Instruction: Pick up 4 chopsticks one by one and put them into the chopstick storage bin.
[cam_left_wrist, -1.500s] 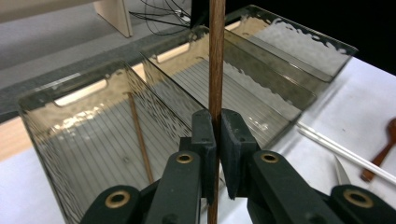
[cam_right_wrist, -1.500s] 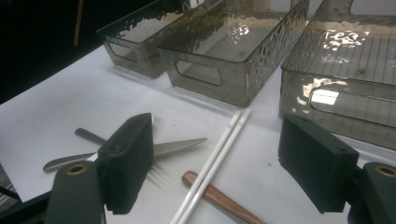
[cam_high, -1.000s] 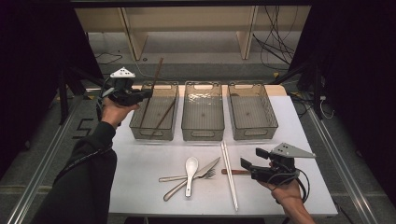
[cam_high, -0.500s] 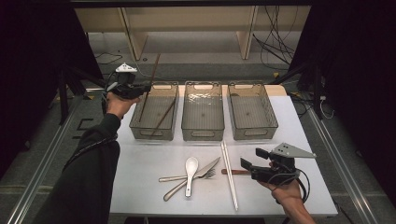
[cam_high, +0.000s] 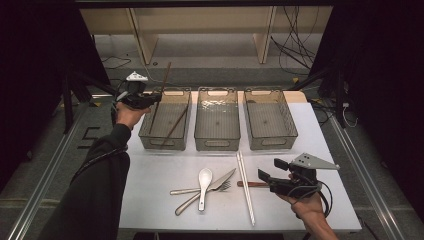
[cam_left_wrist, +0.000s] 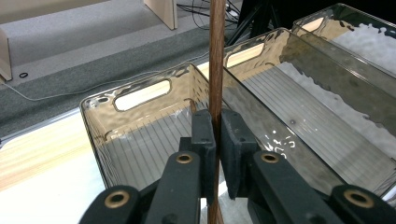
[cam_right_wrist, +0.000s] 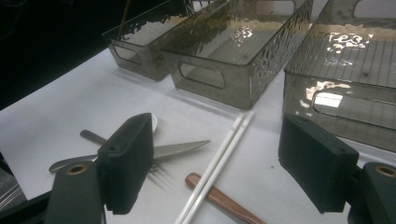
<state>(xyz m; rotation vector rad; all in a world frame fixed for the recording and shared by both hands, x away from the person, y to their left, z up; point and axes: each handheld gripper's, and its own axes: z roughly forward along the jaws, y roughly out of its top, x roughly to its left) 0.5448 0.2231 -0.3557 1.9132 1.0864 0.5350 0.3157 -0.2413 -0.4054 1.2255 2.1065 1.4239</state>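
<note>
One brown chopstick (cam_high: 174, 126) already lay in the left bin (cam_high: 146, 131); our left gripper (cam_high: 150, 99) clenched a second chopstick (cam_left_wrist: 217, 56) over that bin. Our right gripper (cam_high: 266, 176) stood released beside white chopsticks (cam_high: 245, 186), spoon (cam_high: 203, 180), knife (cam_high: 220, 180) and fork (cam_high: 197, 190), all unsorted, nearer us than that bin.

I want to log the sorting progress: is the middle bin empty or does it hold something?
Empty. In the high view the middle bin shows only its bare ribbed floor, while the left bin already holds a brown chopstick.
</note>
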